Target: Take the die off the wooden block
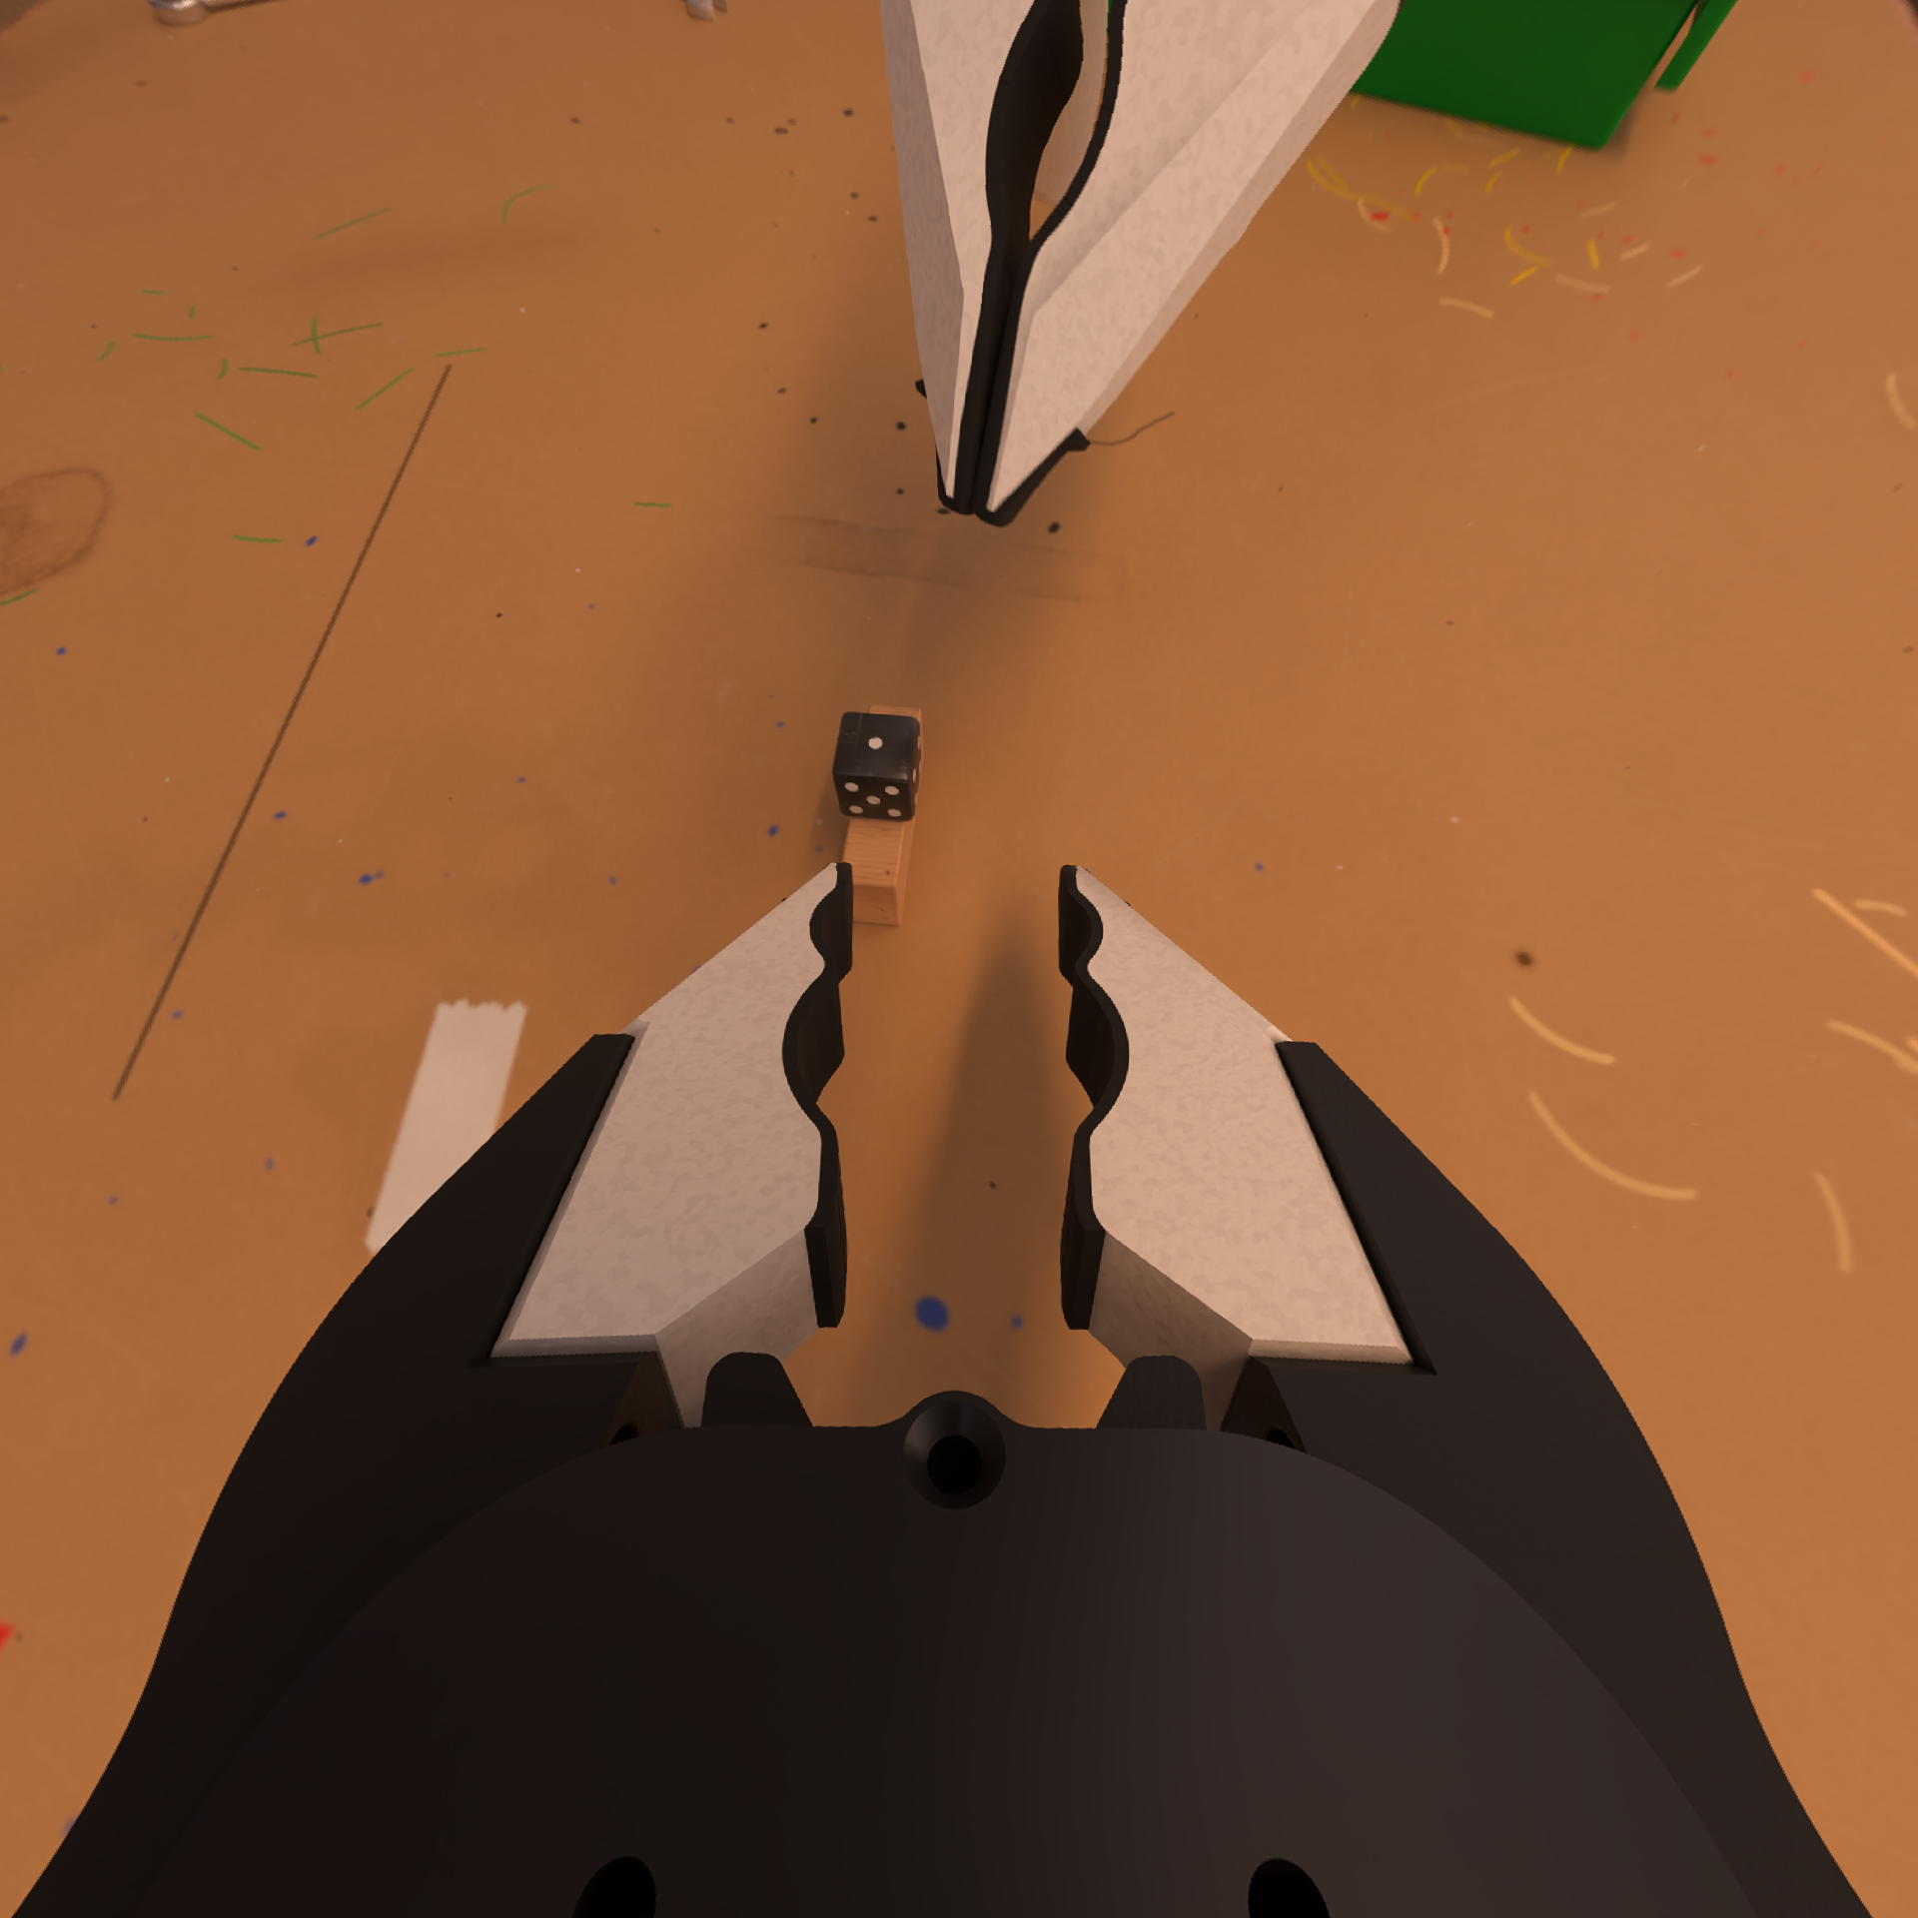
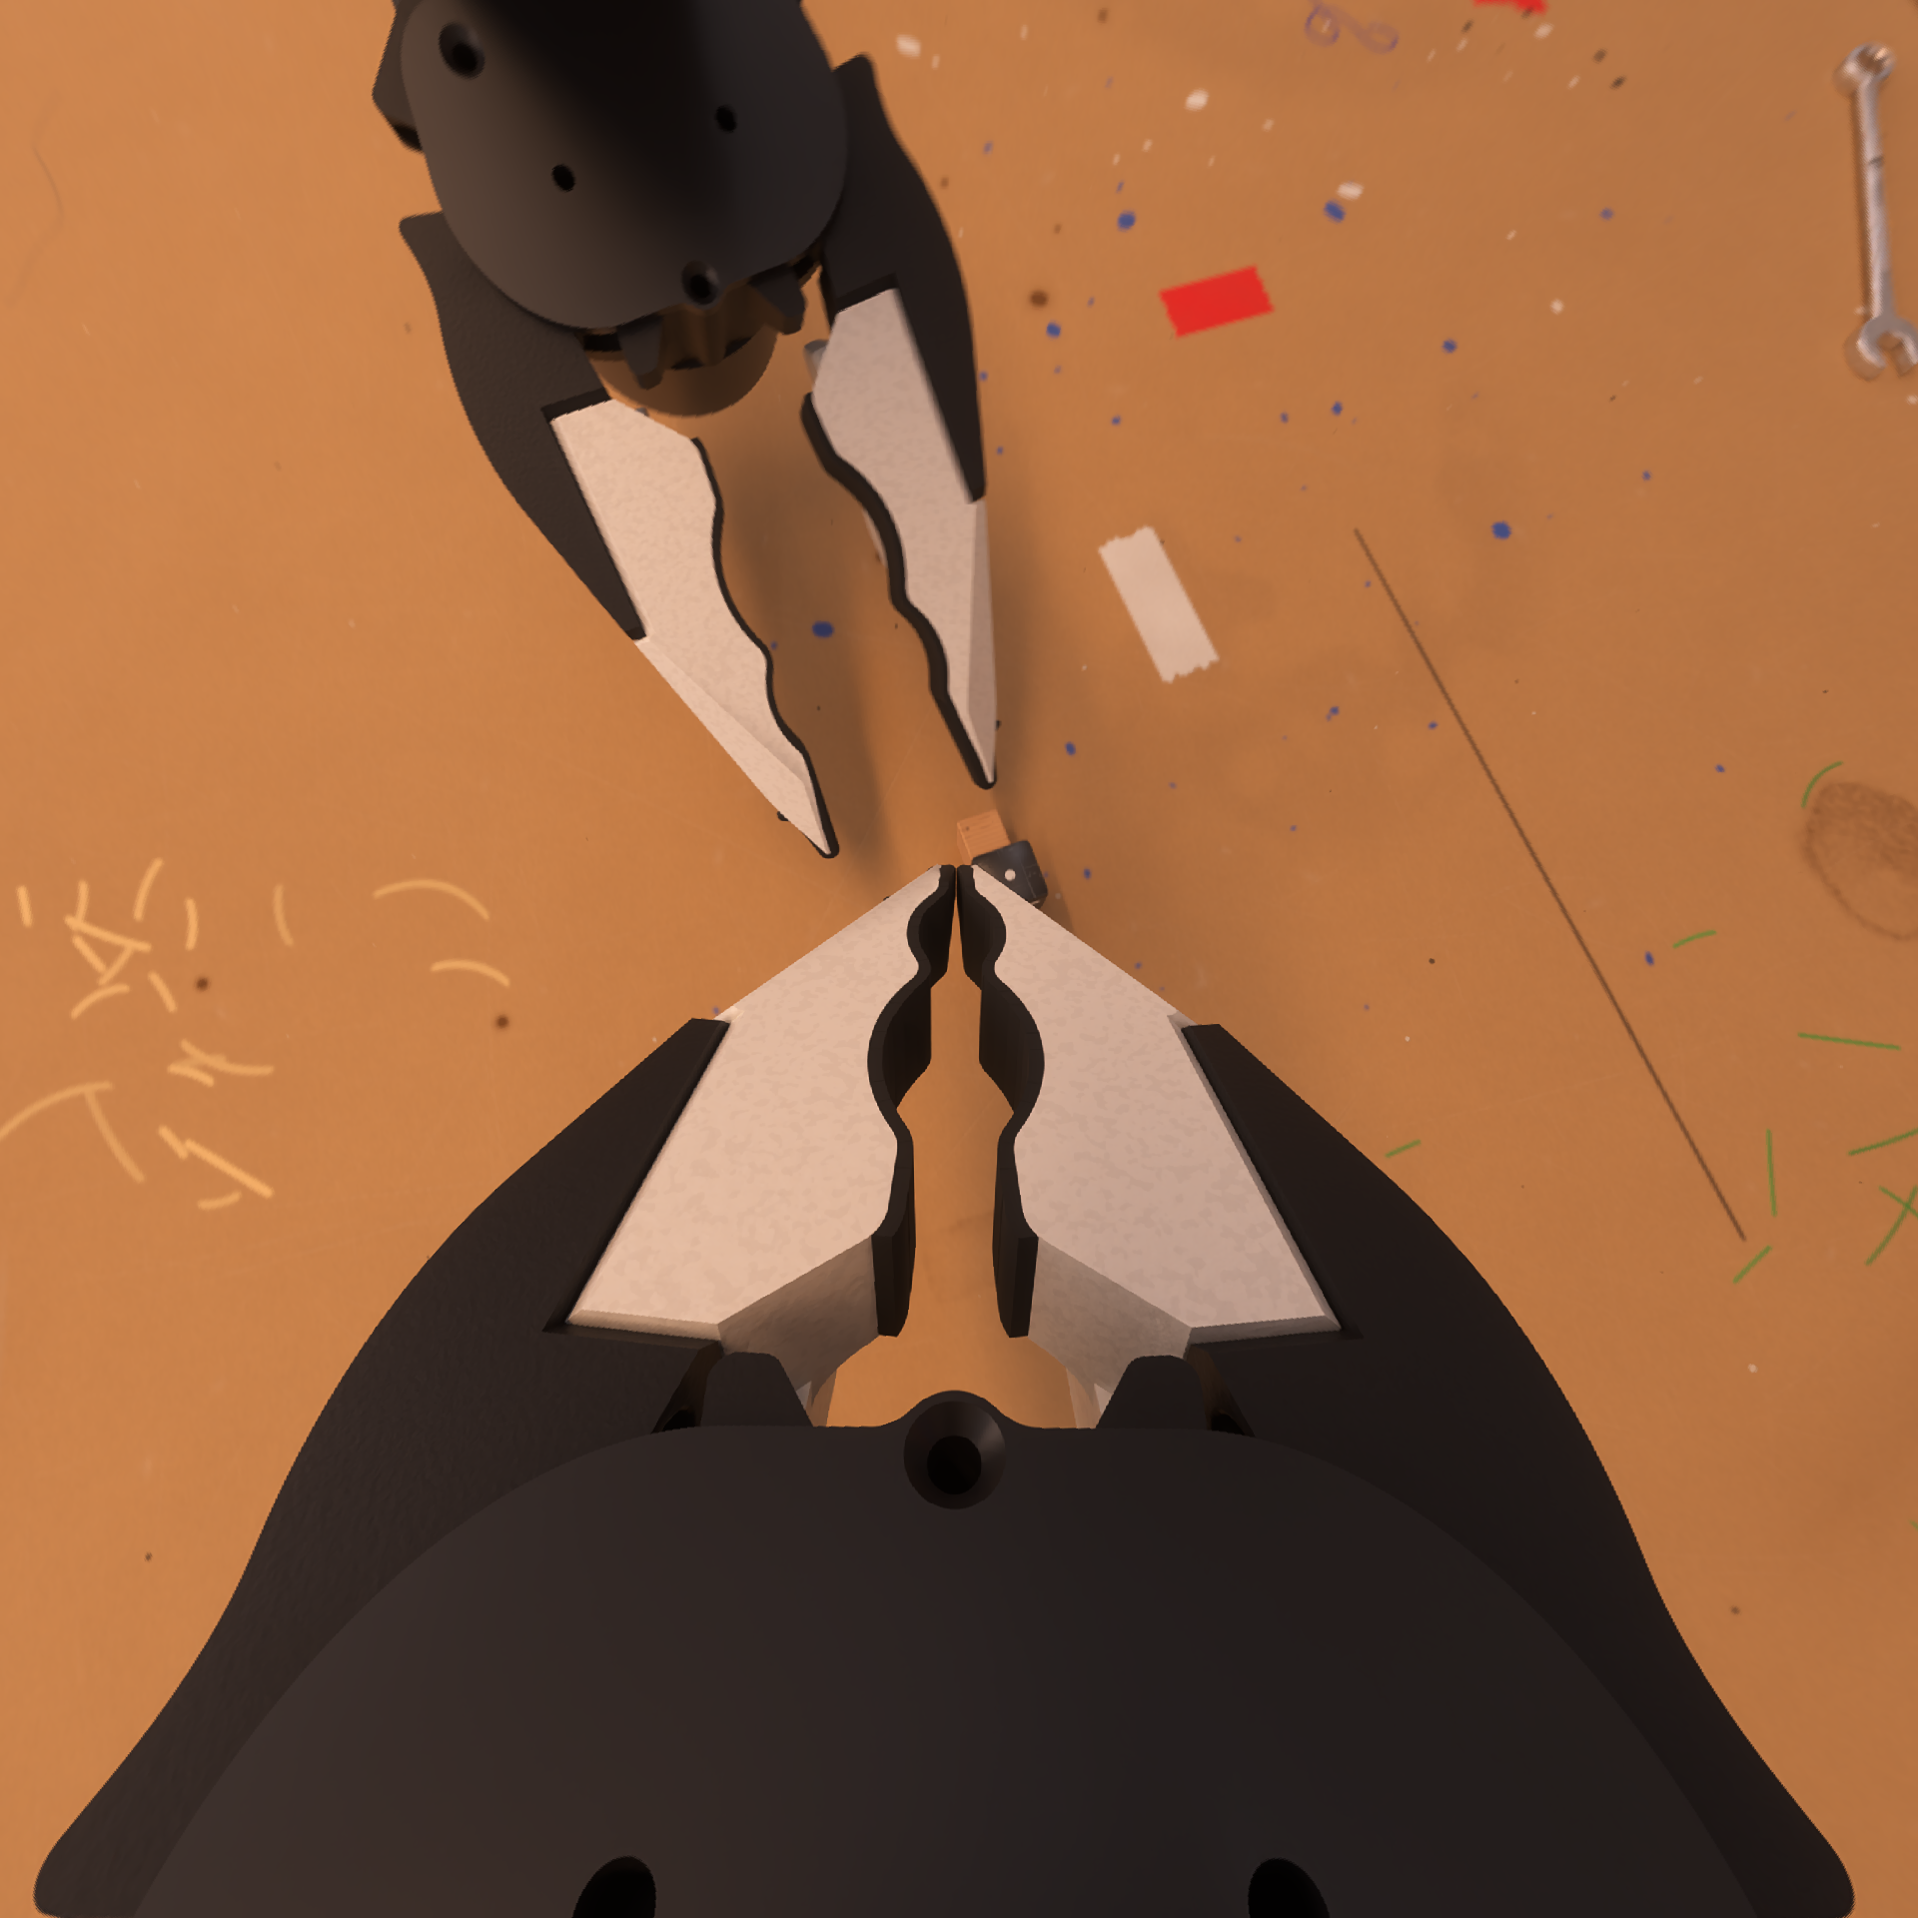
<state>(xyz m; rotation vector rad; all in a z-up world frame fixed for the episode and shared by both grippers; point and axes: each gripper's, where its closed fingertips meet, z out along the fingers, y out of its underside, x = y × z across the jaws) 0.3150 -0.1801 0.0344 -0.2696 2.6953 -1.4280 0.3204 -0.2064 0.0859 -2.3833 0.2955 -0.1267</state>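
Observation:
A black die with white pips (image 1: 877,766) sits on top of a small wooden block (image 1: 877,882) that lies on the brown table. My left gripper (image 1: 955,877) is open and empty, its left fingertip just in front of the block's near end. My right gripper (image 1: 974,507) hangs shut beyond the die, tips pointing down at the table. In the right wrist view the right gripper (image 2: 955,877) is shut and empty, and its tips hide part of the die (image 2: 1012,867) and block (image 2: 979,830). The open left gripper (image 2: 913,820) faces it from beyond.
A green box (image 1: 1536,73) stands at the far right. A strip of pale tape (image 1: 446,1121) lies left of my left gripper. A silver wrench (image 2: 1877,218) and a red tape patch (image 2: 1214,301) lie farther off. Paint specks and scratches mark the table.

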